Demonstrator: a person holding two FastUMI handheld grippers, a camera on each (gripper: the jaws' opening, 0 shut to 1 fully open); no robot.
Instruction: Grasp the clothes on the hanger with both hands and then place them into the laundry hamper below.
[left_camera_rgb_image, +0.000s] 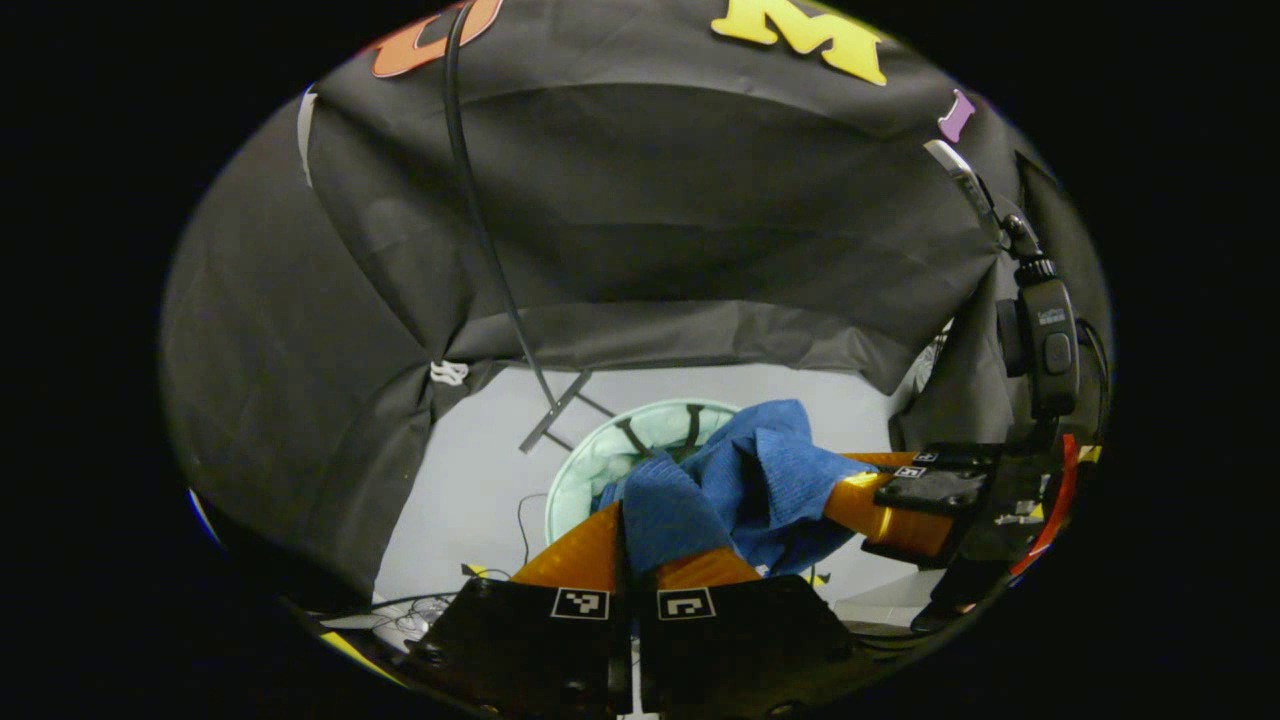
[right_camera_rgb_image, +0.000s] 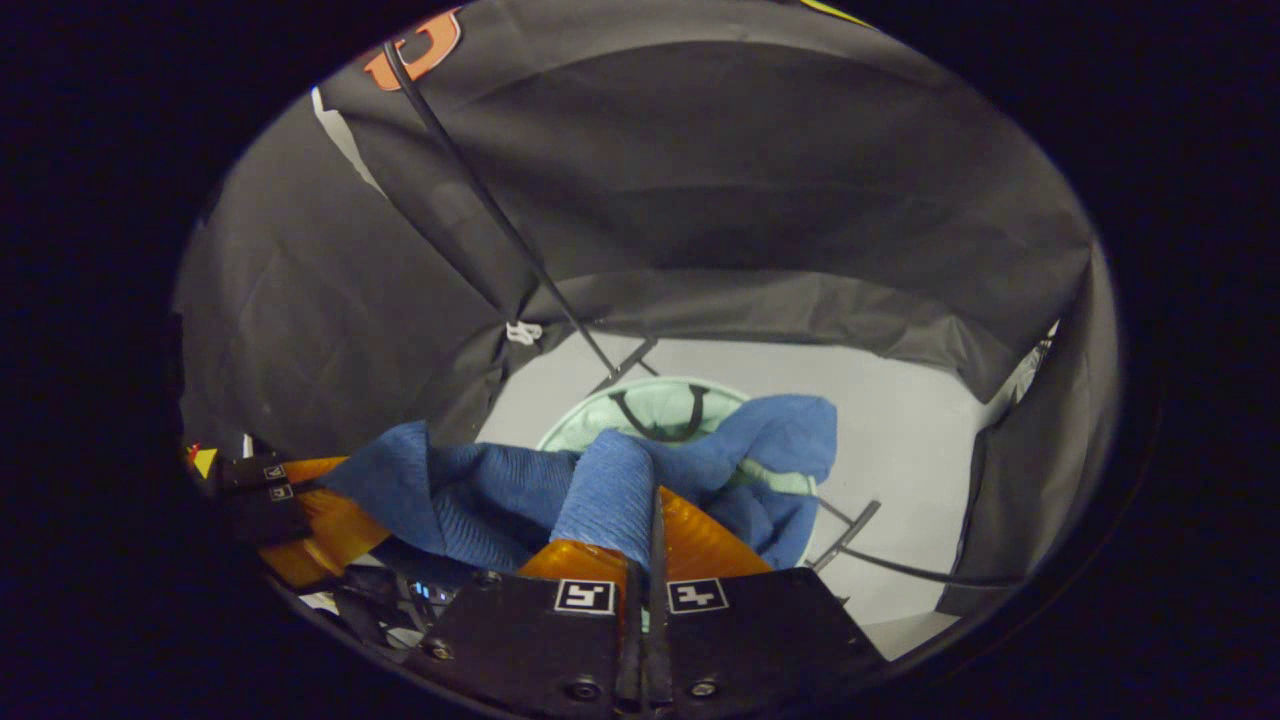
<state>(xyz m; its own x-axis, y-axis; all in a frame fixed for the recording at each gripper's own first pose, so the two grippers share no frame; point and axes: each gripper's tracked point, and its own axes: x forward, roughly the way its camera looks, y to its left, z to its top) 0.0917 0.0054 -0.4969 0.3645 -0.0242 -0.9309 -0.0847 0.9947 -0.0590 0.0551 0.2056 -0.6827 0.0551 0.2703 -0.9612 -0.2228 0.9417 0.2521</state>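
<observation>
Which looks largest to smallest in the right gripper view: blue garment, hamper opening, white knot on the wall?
1. Blue garment, though it is nearest the camera.
2. Hamper opening, partly covered.
3. White knot.

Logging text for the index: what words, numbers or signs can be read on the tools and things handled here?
Readable words or numbers: none.
Square markers on the left tongs and right tongs: patterns, no text.
Black camera: small print, too blurred.
Blue garment: no print visible.
</observation>
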